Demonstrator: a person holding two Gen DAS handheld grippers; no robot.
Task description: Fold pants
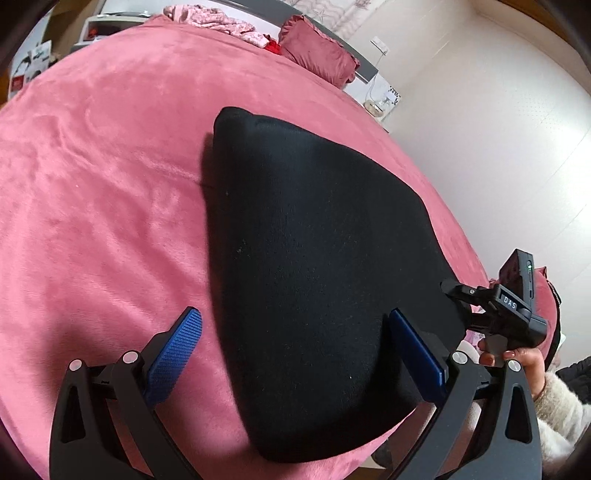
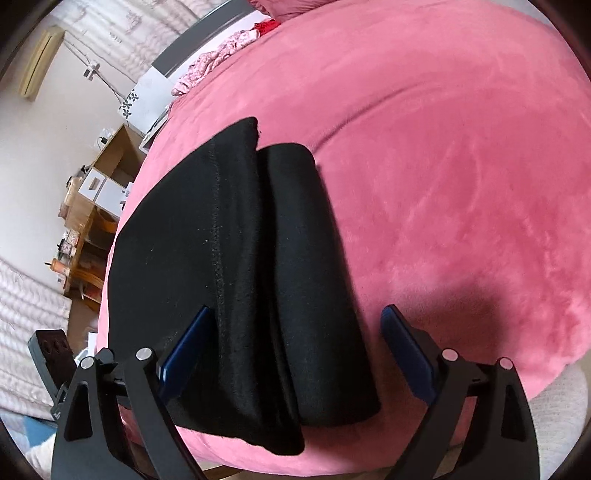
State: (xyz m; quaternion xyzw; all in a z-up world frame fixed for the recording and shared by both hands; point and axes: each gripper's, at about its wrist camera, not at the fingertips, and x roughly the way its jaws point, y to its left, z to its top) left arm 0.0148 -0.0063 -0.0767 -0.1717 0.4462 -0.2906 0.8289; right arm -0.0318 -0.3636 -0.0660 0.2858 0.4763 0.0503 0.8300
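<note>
Black pants [image 1: 314, 266] lie folded into a thick stack on the pink bed cover [image 1: 103, 177], near its front edge. In the right wrist view the pants [image 2: 258, 280] show as stacked folded layers with one rolled edge on the right. My left gripper [image 1: 295, 354] is open, its blue fingers [image 1: 177, 354] spread above the stack's near end, holding nothing. My right gripper [image 2: 299, 354] is open and empty over the same end of the stack. The right gripper's body [image 1: 509, 310] shows in the left wrist view at the pants' right edge.
A pink pillow [image 1: 321, 55] and crumpled pink clothes [image 1: 218, 22] lie at the head of the bed. The bed edge drops off just past the pants. Wooden furniture with boxes [image 2: 92, 206] stands beside the bed. A white wall [image 1: 498, 129] is to the right.
</note>
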